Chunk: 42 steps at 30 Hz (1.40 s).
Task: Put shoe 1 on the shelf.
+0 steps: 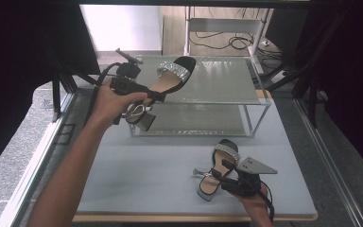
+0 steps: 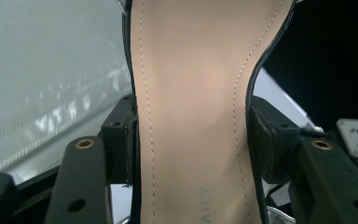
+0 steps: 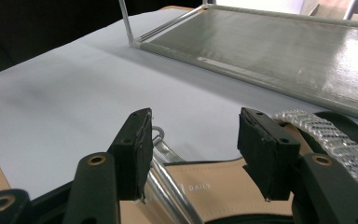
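High view: left hand-held gripper (image 1: 158, 96) clamps black sandal (image 1: 172, 78), tan insole, crystal strap; right hand-held gripper (image 1: 220, 169) gapes.

Count on inspection: two sandals, both black with a tan insole and a rhinestone strap, namely one raised sandal (image 1: 170, 80) at the upper shelf and one lower sandal (image 1: 217, 168) on the counter (image 1: 146, 175). Two hand-held tools: the left tool (image 1: 157, 96) and the right tool (image 1: 223, 166). One glass rack (image 1: 246, 101) with two shelves. One counter.
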Motion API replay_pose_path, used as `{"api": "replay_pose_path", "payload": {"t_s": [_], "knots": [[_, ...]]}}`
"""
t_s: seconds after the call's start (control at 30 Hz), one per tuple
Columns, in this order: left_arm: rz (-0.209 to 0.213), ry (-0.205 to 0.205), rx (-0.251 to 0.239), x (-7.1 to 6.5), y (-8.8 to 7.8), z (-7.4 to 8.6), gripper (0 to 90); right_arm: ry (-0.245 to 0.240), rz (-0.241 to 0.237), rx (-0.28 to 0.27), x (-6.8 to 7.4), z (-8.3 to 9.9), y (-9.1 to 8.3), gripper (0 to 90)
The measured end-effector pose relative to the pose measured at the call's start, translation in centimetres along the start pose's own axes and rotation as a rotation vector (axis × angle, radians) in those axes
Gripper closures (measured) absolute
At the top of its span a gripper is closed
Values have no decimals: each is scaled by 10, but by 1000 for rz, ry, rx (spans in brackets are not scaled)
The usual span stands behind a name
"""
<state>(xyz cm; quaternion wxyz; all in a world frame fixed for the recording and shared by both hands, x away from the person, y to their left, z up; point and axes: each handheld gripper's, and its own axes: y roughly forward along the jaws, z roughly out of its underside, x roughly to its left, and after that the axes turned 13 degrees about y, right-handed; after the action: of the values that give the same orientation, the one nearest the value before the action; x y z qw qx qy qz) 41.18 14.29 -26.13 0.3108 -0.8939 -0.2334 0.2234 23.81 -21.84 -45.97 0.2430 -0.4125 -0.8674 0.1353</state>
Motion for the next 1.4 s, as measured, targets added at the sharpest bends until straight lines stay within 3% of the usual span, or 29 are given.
{"api": "replay_pose_path", "payload": {"t_s": [0.33, 0.63, 0.83, 1.03, 1.07, 1.4], "knots": [[-2, -37, 11, 14, 18, -29, 428, 2, 9, -12, 3, 4, -8, 446], [-35, -75, 27, 31, 42, -60, 427, -7, 12, -6, 4, 8, -11, 444], [-108, -152, 38, 47, 60, -76, 428, -5, 12, -14, 4, 9, -14, 442], [-146, -225, 43, 66, 77, -84, 427, -9, 14, -11, 5, 9, -15, 442], [-155, -252, 42, 72, 82, -85, 427, -12, 18, -9, 5, 10, -14, 441], [-181, -329, 47, 94, 112, -86, 427, -9, 22, 6, 4, 12, -12, 439]]}}
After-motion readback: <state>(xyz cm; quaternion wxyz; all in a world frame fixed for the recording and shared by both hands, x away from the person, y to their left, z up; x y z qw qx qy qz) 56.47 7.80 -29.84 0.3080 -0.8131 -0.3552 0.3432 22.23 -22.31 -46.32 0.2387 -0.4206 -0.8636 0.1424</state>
